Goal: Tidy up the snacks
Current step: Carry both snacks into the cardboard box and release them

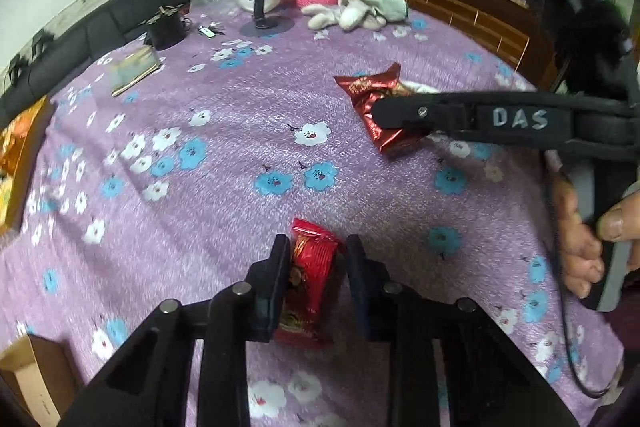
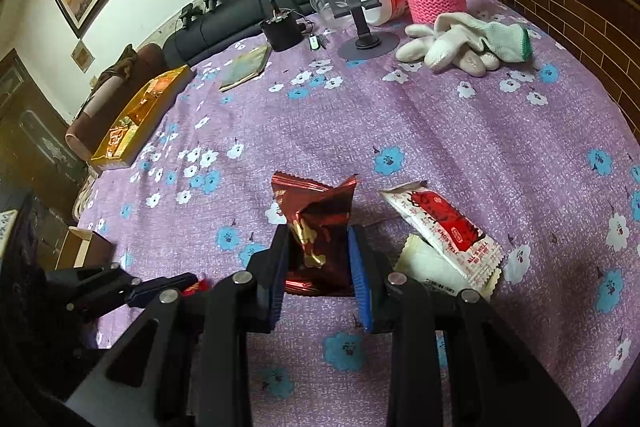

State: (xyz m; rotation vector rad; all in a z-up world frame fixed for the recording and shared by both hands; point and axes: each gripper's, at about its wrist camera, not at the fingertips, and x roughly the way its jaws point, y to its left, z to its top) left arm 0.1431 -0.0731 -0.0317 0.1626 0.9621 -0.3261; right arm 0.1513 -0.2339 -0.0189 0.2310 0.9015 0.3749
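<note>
**Two snack packets between the fingers**

We are holding the left hand-held gripper [image 1: 316, 259] around a bright red foil snack packet [image 1: 310, 279] lying on the purple flowered cloth of the bench [image 1: 240, 147]; one finger seems to be touching it, the other standing just off. Our right hand-held gripper [image 2: 320, 259] is pinching a crumpled dark red foil snack packet [image 2: 320, 227]. A white and red sachet [image 2: 452, 227] is lying just beside it.
</note>
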